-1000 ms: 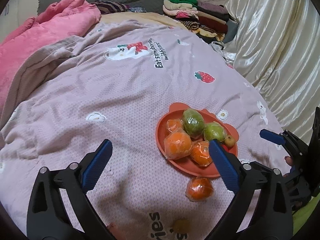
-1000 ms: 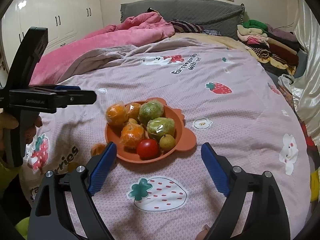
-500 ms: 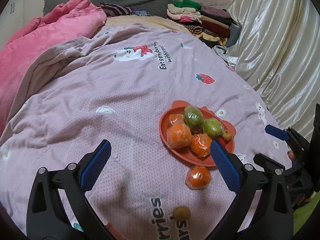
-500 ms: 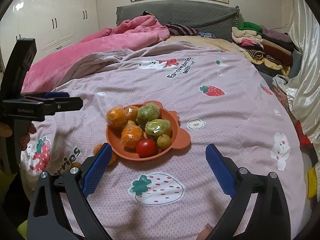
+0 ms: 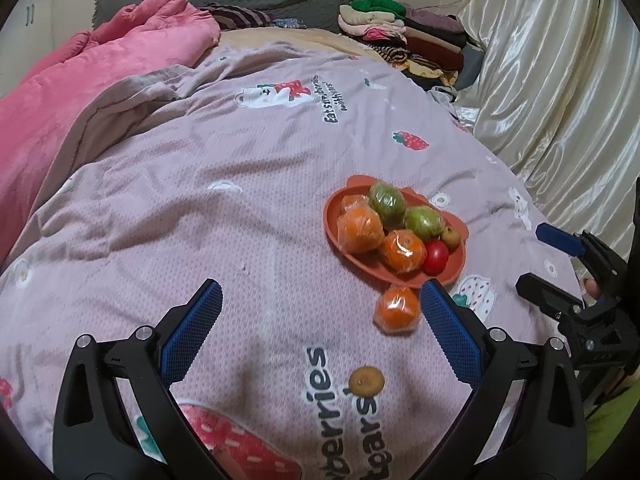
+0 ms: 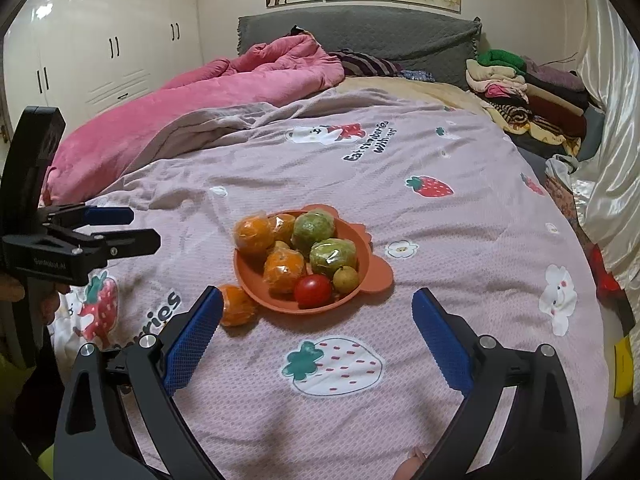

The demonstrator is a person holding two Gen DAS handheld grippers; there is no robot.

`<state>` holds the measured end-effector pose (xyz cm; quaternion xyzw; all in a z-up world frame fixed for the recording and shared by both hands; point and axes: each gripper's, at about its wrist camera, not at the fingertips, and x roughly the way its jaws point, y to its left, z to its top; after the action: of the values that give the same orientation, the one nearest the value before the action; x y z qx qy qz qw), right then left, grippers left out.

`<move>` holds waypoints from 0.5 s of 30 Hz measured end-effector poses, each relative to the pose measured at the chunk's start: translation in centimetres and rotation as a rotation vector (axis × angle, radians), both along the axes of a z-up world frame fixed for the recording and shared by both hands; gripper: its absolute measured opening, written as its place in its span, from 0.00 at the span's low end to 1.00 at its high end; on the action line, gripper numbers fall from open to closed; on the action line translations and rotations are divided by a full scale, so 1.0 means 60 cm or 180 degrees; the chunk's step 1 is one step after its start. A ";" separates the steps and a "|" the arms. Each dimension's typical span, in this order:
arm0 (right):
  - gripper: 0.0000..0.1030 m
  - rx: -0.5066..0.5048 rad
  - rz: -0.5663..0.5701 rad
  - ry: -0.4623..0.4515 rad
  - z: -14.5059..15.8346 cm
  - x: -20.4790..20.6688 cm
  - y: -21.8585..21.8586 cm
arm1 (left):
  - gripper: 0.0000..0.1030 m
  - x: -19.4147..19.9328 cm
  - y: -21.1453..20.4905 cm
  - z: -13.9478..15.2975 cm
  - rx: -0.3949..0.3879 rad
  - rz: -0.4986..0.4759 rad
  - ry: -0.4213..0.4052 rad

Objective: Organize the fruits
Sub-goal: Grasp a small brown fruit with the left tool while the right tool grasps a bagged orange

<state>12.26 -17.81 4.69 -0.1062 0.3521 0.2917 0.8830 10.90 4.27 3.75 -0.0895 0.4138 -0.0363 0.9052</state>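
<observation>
An orange bowl [image 5: 456, 272] [image 6: 372, 276] sits on the bed, holding wrapped oranges [image 5: 360, 230], wrapped green fruits [image 6: 332, 256], a red tomato [image 6: 313, 290] and a small yellow-green fruit [image 6: 346, 279]. A wrapped orange [image 5: 397, 309] [image 6: 237, 305] lies on the quilt beside the bowl. A small brown fruit [image 5: 366, 381] lies nearer my left gripper. My left gripper [image 5: 320, 322] [image 6: 120, 226] is open and empty, short of the loose fruits. My right gripper [image 6: 318, 326] [image 5: 544, 256] is open and empty, short of the bowl.
The pink printed quilt [image 5: 240, 200] covers the bed. A bunched pink blanket [image 6: 224, 92] lies at the back left. Folded clothes [image 6: 528, 92] are stacked at the back right. Shiny cream curtains [image 5: 560, 80] hang along the right side. White wardrobes [image 6: 100, 52] stand left.
Both grippers have pulled back from the bowl, so the fruits look farther away. The small brown fruit has come fully into the left wrist view. Nothing was picked up.
</observation>
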 end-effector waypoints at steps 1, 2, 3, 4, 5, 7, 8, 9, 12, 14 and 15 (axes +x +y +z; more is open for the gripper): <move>0.92 -0.0001 0.0005 0.0004 0.001 -0.002 0.000 | 0.90 -0.003 0.000 0.000 0.0006 0.0002 0.0001; 0.92 -0.0004 0.0013 -0.0001 0.003 -0.005 0.001 | 0.90 -0.007 0.000 -0.001 0.0011 0.0003 0.0005; 0.92 -0.0004 0.0018 -0.0003 0.004 -0.007 0.001 | 0.90 -0.010 -0.001 -0.001 0.0016 0.0002 0.0007; 0.92 -0.0001 0.0024 -0.0004 0.006 -0.010 0.001 | 0.90 -0.012 -0.002 -0.001 0.0025 0.0000 0.0012; 0.92 0.0004 0.0026 -0.0006 0.007 -0.011 0.001 | 0.90 -0.016 -0.003 -0.001 0.0035 -0.0009 0.0014; 0.92 0.0002 0.0030 -0.0008 0.010 -0.015 0.002 | 0.90 -0.022 -0.005 -0.001 0.0056 -0.0018 0.0015; 0.92 0.0005 0.0035 -0.0011 0.012 -0.017 0.002 | 0.90 -0.027 -0.006 -0.002 0.0070 -0.0024 0.0019; 0.92 0.0005 0.0048 -0.0006 0.013 -0.019 0.002 | 0.90 -0.031 -0.007 -0.003 0.0089 -0.0024 0.0028; 0.92 -0.0013 0.0075 0.0002 0.012 -0.026 0.006 | 0.90 -0.041 -0.009 -0.005 0.0126 -0.0034 0.0053; 0.92 -0.0029 0.0099 0.0006 0.012 -0.030 0.009 | 0.90 -0.049 -0.011 -0.008 0.0156 -0.0044 0.0067; 0.92 -0.0033 0.0106 0.0012 0.011 -0.031 0.010 | 0.90 -0.052 -0.012 -0.008 0.0165 -0.0049 0.0073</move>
<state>10.38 -17.20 5.37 -0.1160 0.3535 0.3048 0.8768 7.78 3.53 3.27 -0.0632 0.4257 -0.0315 0.9021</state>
